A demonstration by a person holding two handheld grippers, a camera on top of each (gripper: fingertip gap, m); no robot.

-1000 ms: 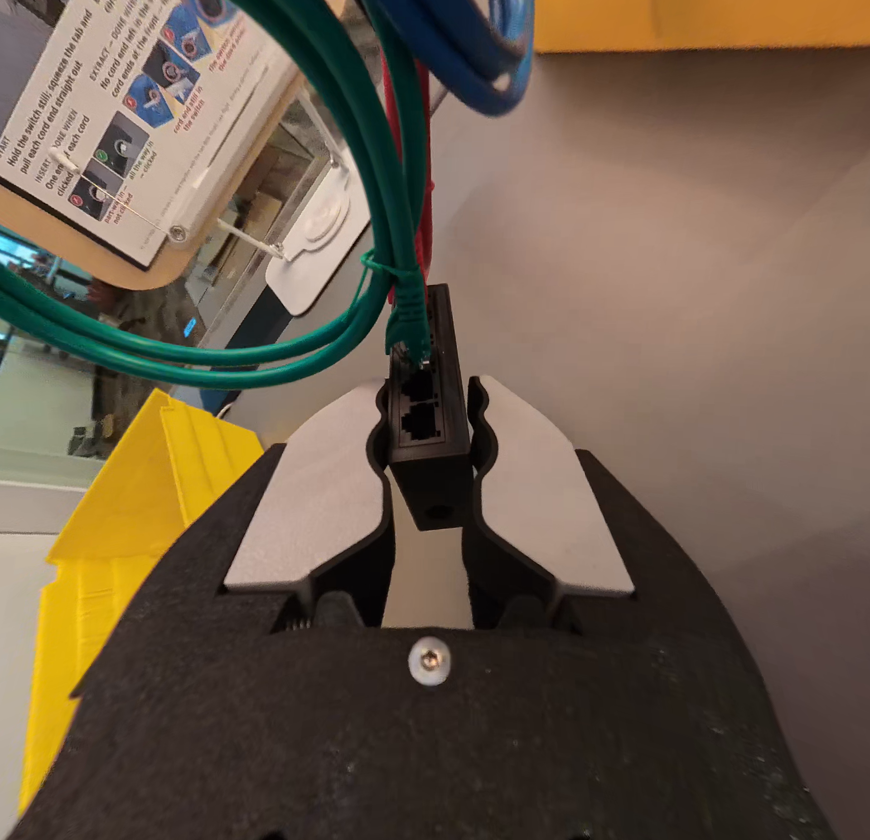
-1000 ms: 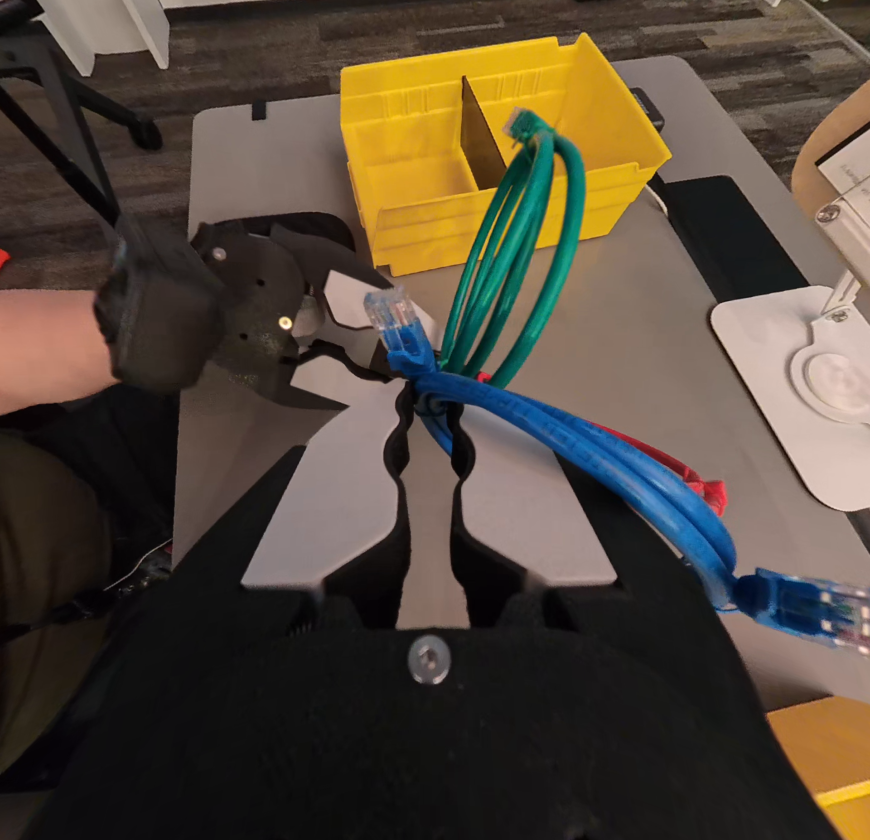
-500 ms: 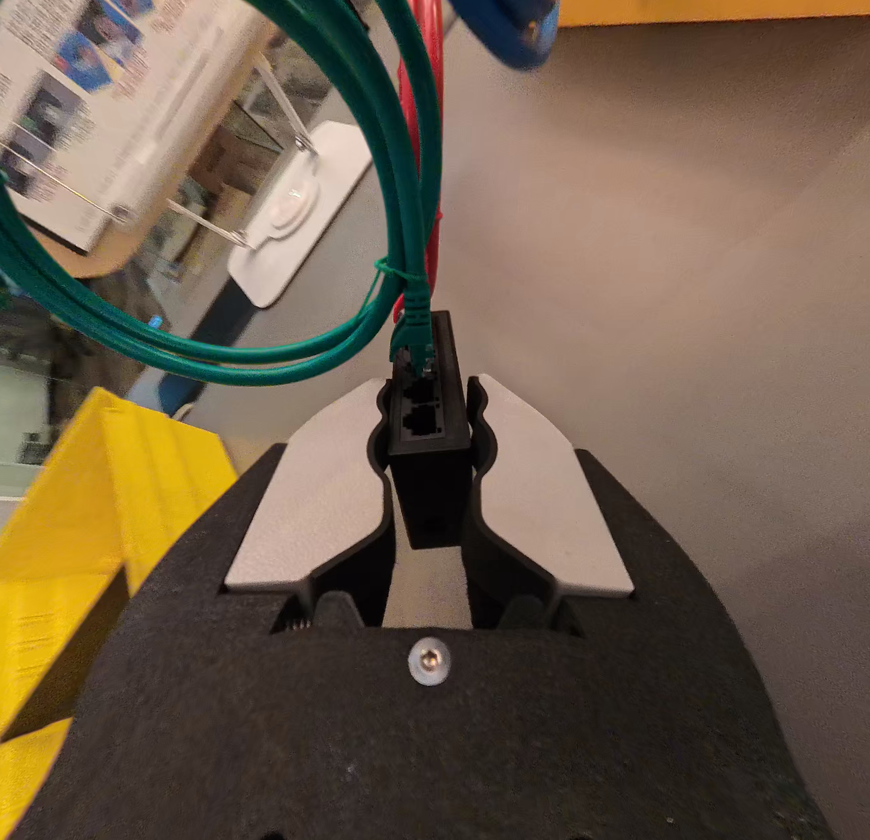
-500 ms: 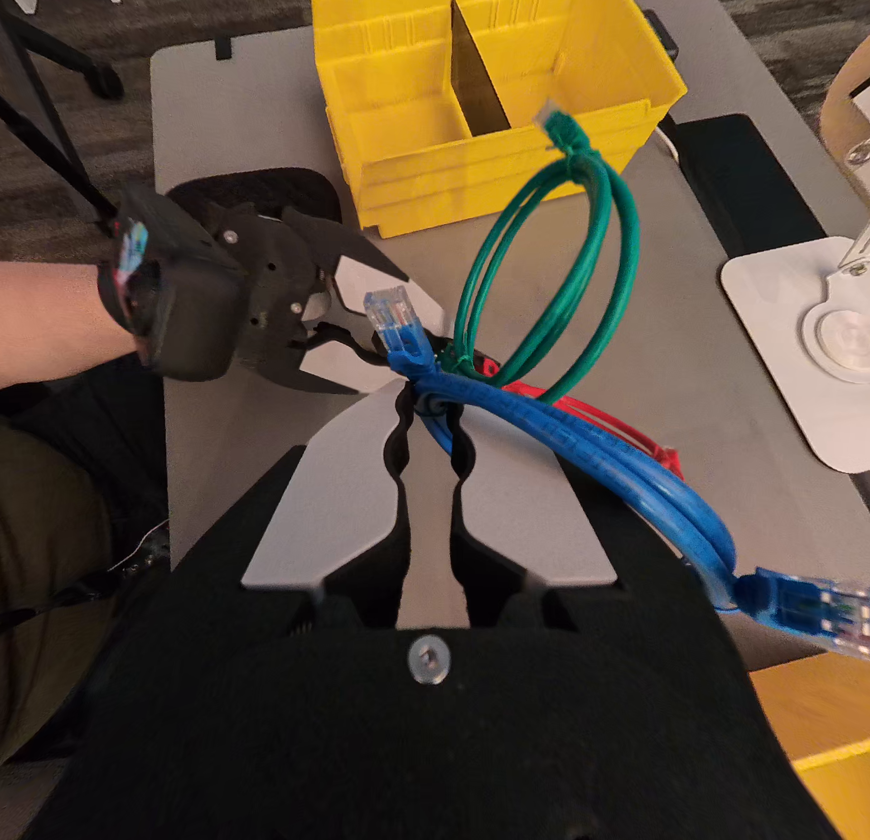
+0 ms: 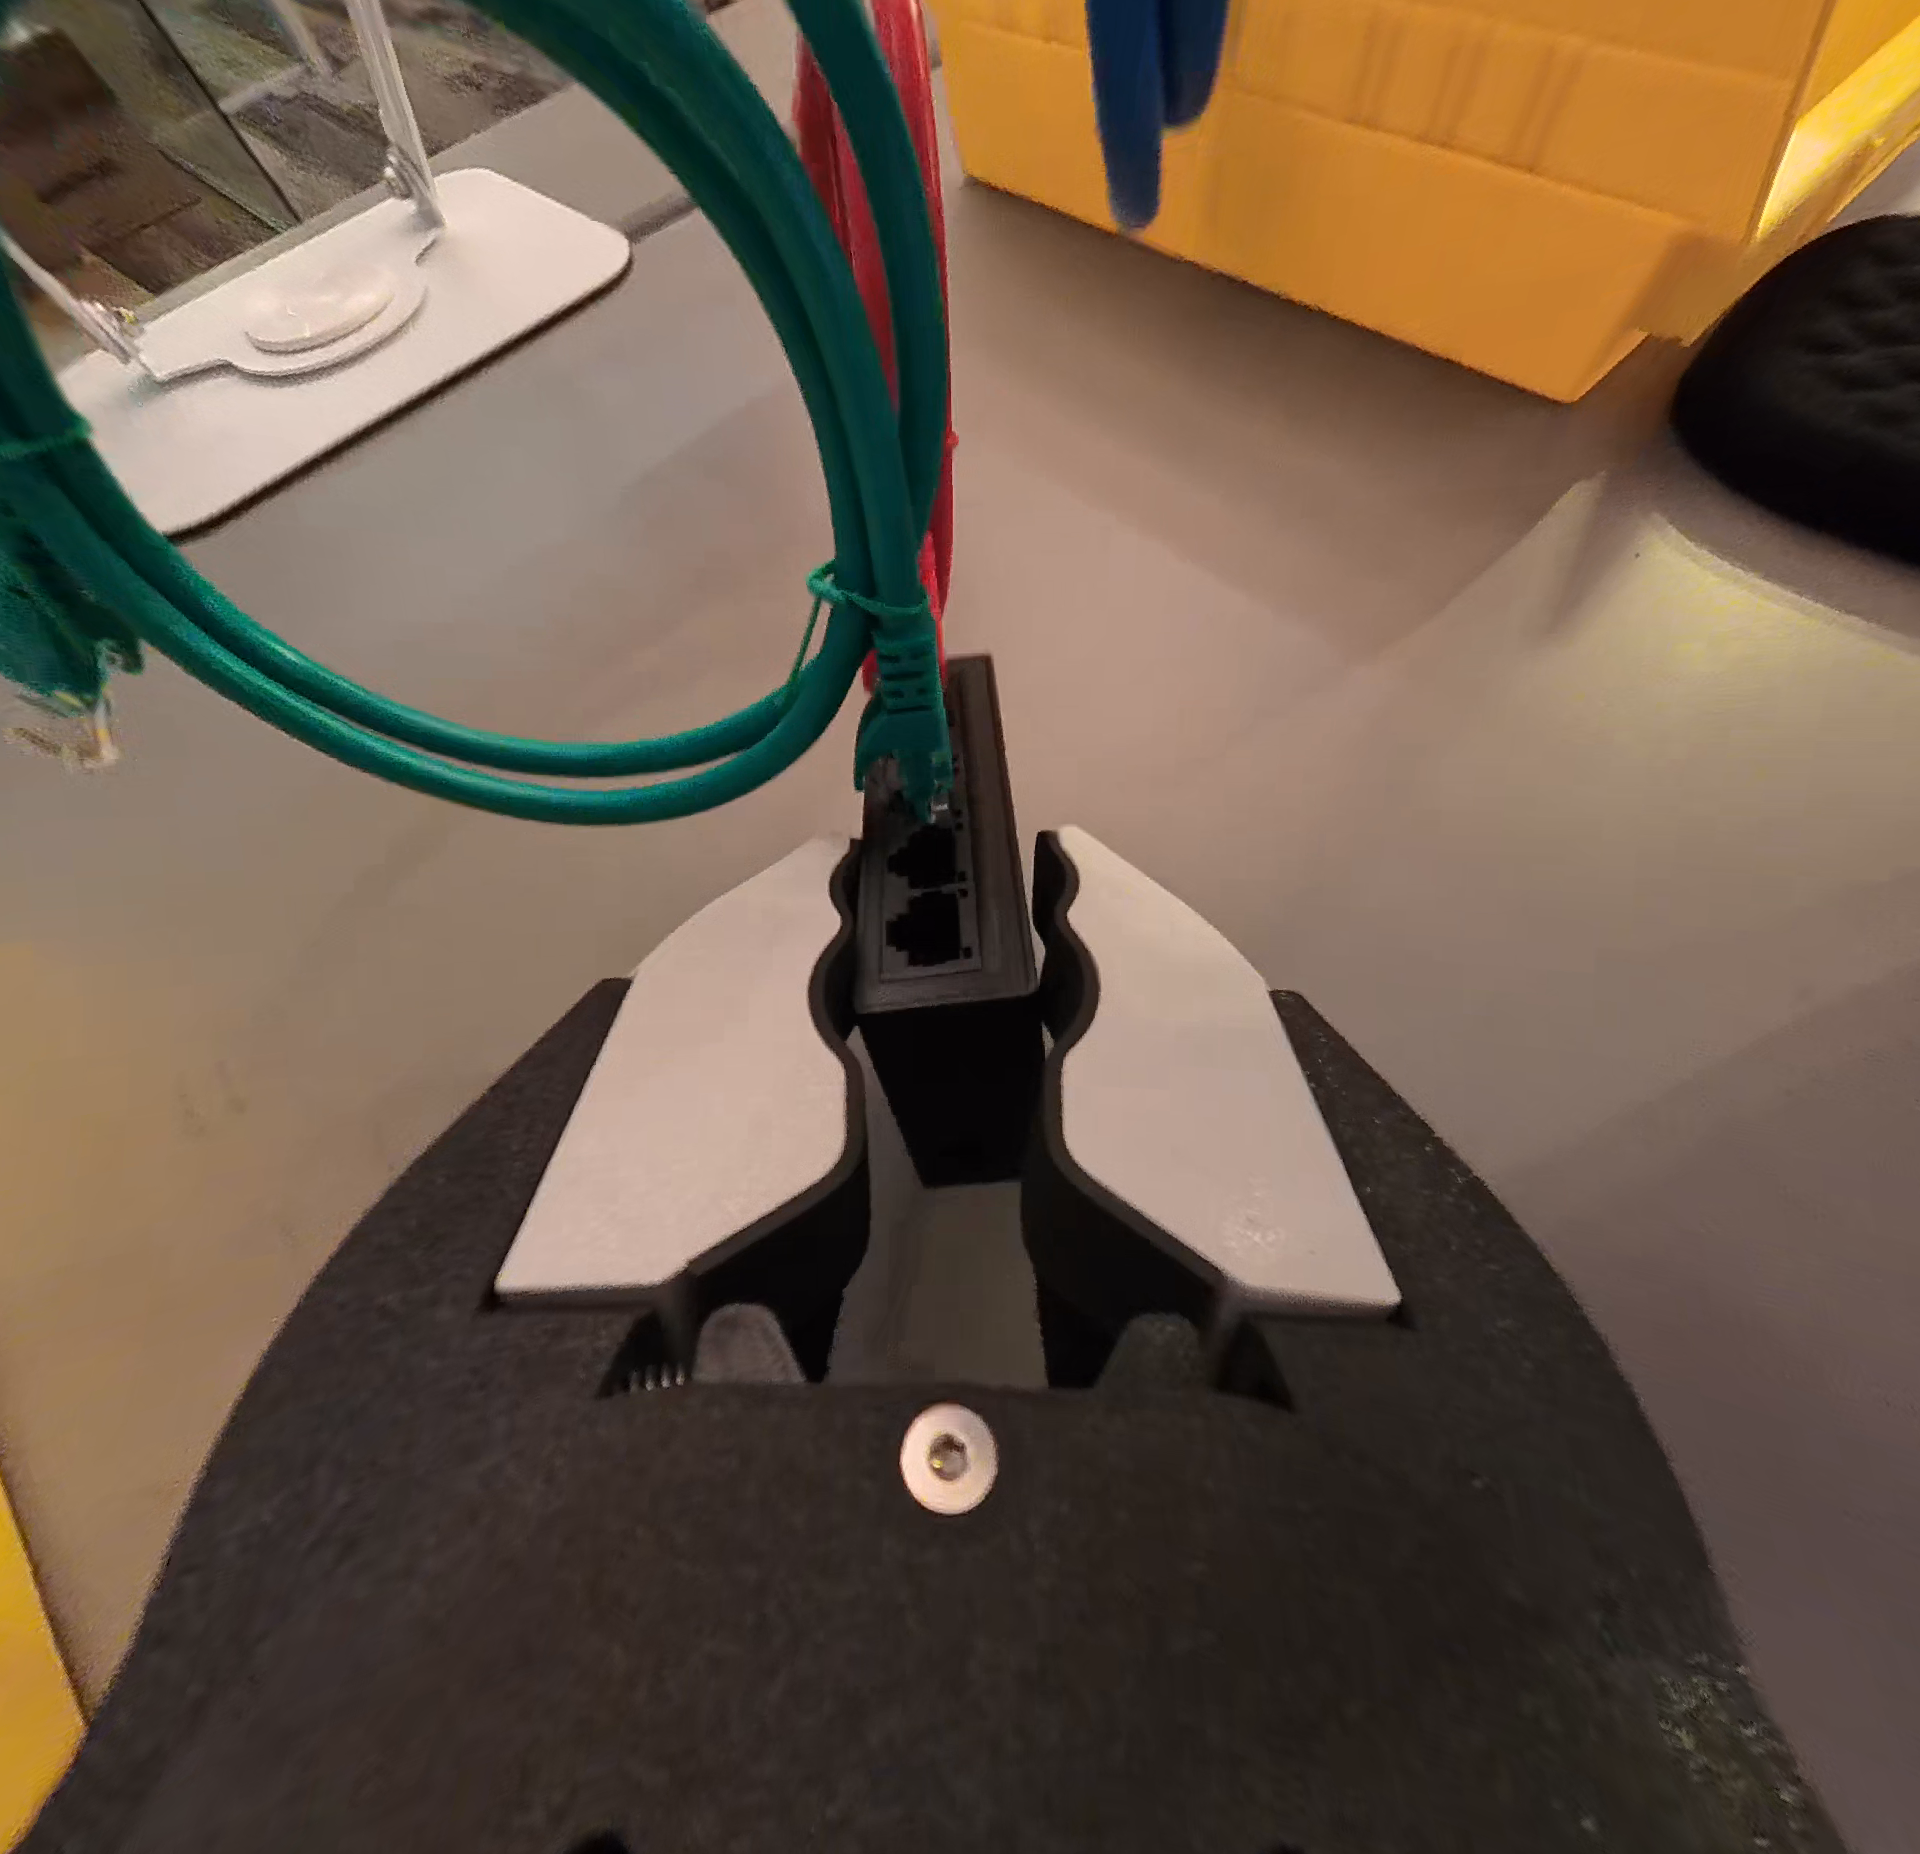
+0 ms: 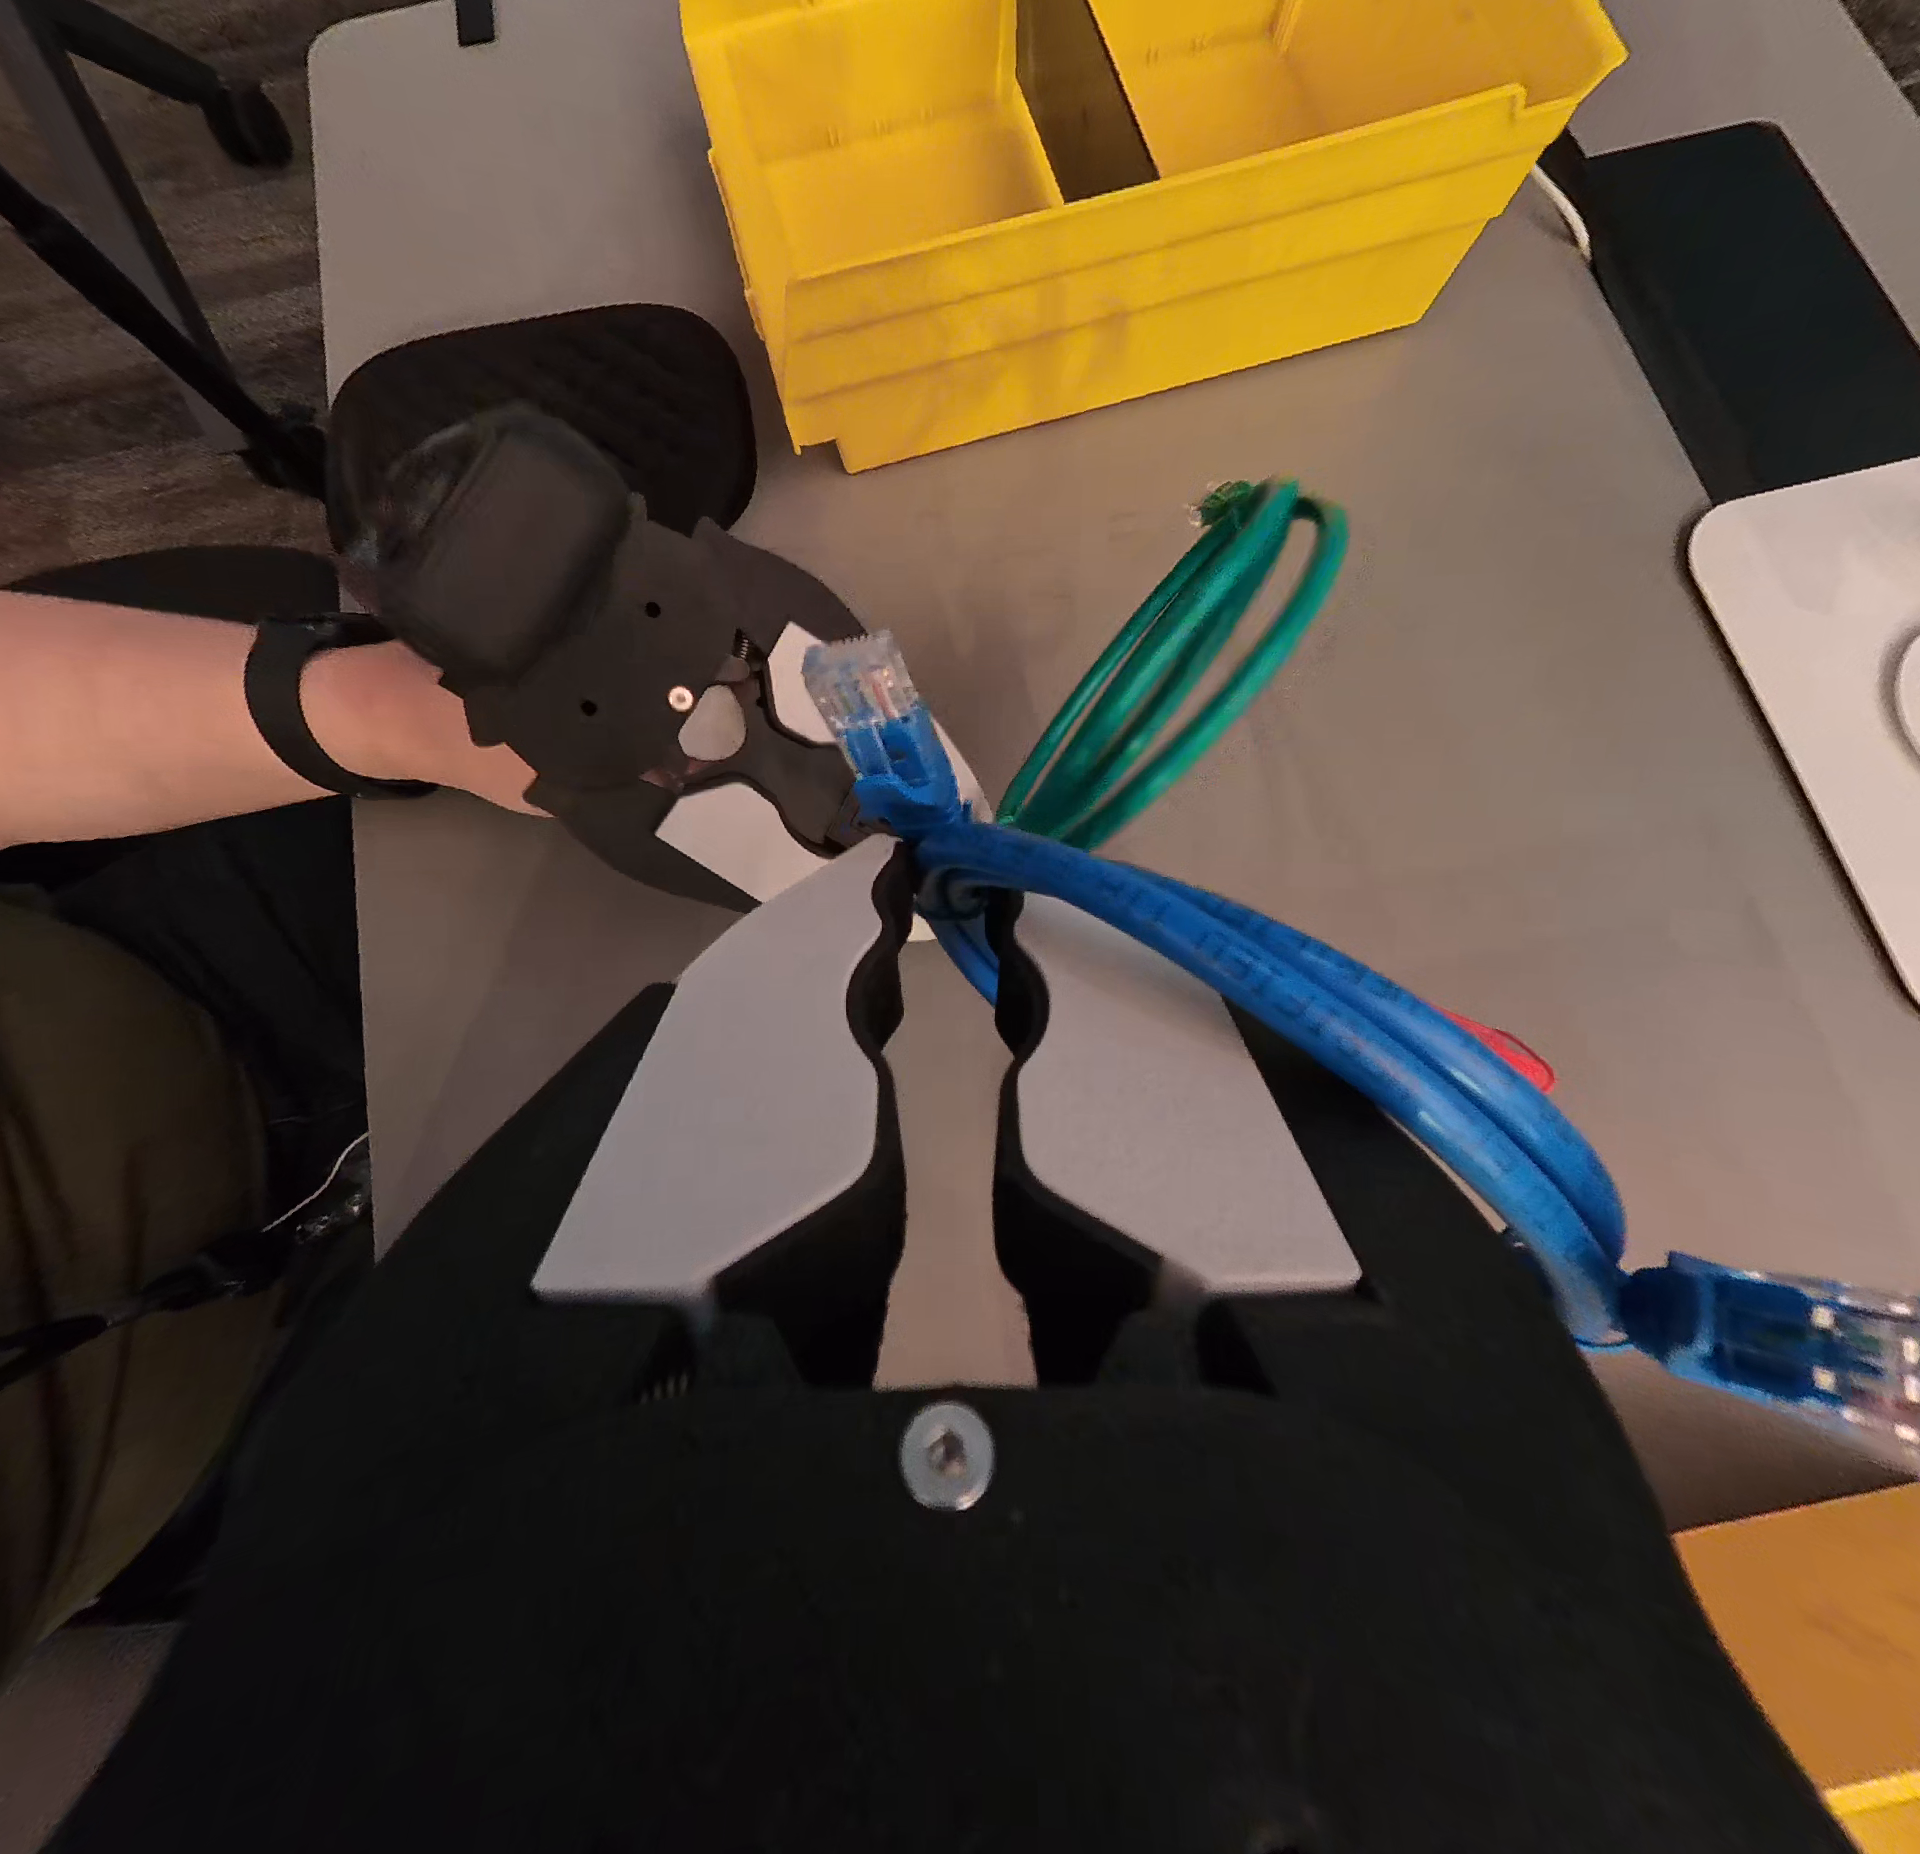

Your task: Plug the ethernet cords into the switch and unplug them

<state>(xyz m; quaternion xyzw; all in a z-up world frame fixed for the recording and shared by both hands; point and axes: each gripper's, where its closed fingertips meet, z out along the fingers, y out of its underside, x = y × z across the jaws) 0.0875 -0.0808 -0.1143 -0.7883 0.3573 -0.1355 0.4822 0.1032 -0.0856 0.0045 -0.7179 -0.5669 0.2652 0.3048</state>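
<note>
Table (image 6: 1351,661) grey, matte; yellow bin (image 6: 1122,277) at its far side, dark carpet beyond.
Near the bin, left gripper (image 5: 948,869) clamped the black switch (image 5: 951,931), green cord (image 5: 904,692) plugged in; right gripper (image 6: 948,895) pinched the blue cord (image 6: 1247,963).

A grey table (image 6: 1455,661) is filling the middle under warm light. Dark patterned carpet (image 6: 94,370) is showing at ten o'clock, crossed by black chair legs (image 6: 125,246). A yellow divided bin (image 6: 1143,277) is sitting at twelve, a white stand base (image 6: 1818,682) at three.
</note>
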